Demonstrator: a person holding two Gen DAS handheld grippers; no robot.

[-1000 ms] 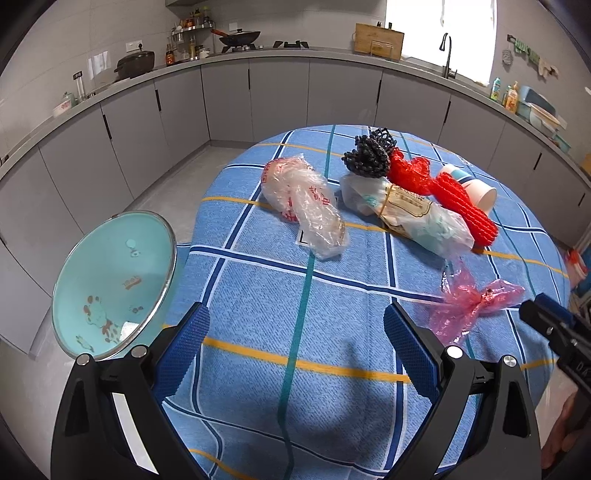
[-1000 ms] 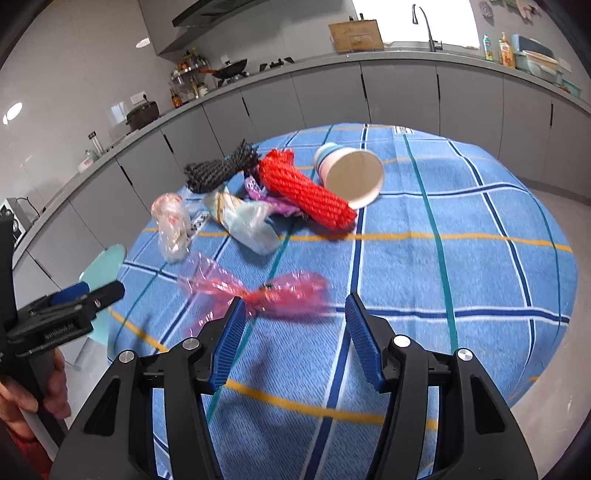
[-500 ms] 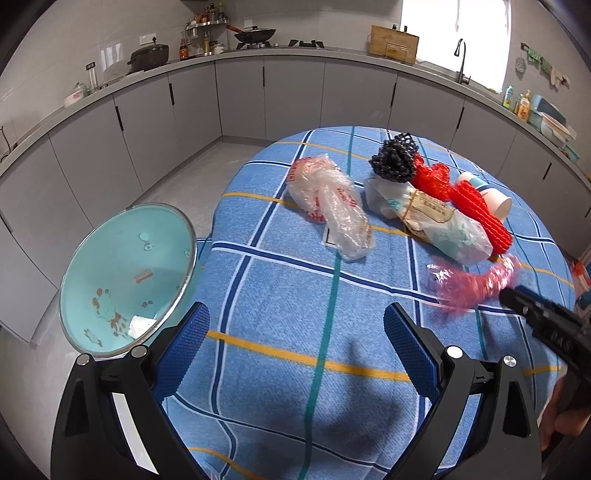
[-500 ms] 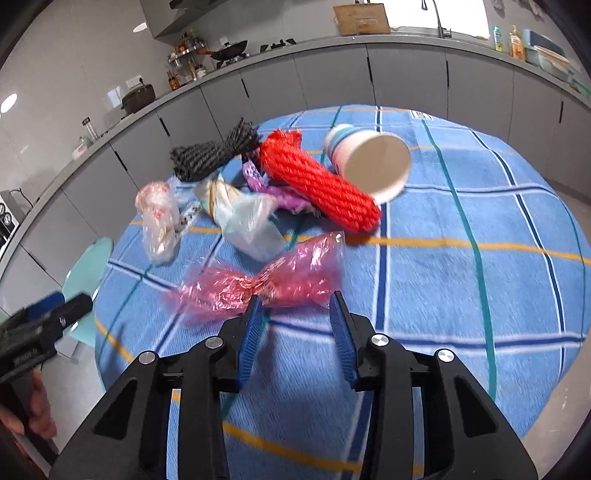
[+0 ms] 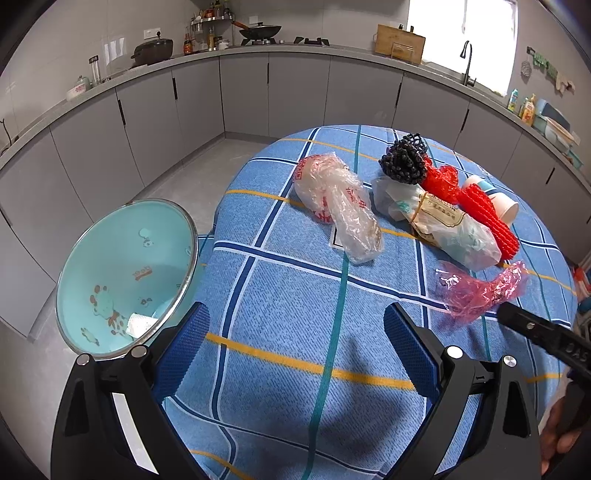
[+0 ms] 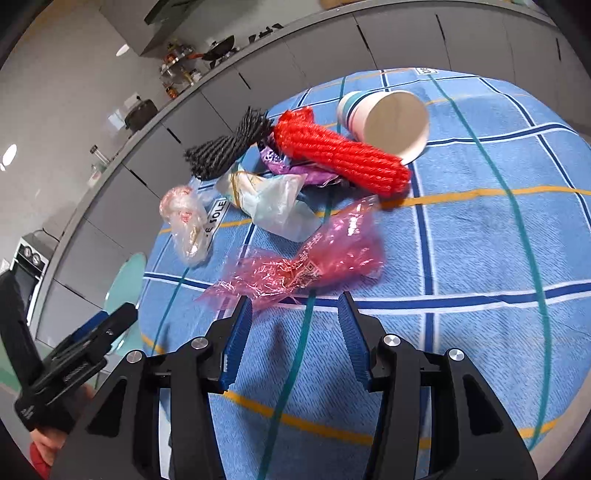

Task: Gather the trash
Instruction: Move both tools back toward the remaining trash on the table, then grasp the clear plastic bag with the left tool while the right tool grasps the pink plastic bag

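This is a kitchen in a home. Long grey cupboards (image 5: pixel 243 92) run along the walls with a worktop on them. A black frying pan (image 5: pixel 260 29) sits on the stove, and a dark pot (image 5: pixel 153 48) stands nearby. Sauce bottles (image 5: pixel 199 37) fill a small rack. A tap (image 5: pixel 467 62) bends over the sink by the bright window (image 5: pixel 461 33). An oven (image 6: pixel 27 258) stands low down.
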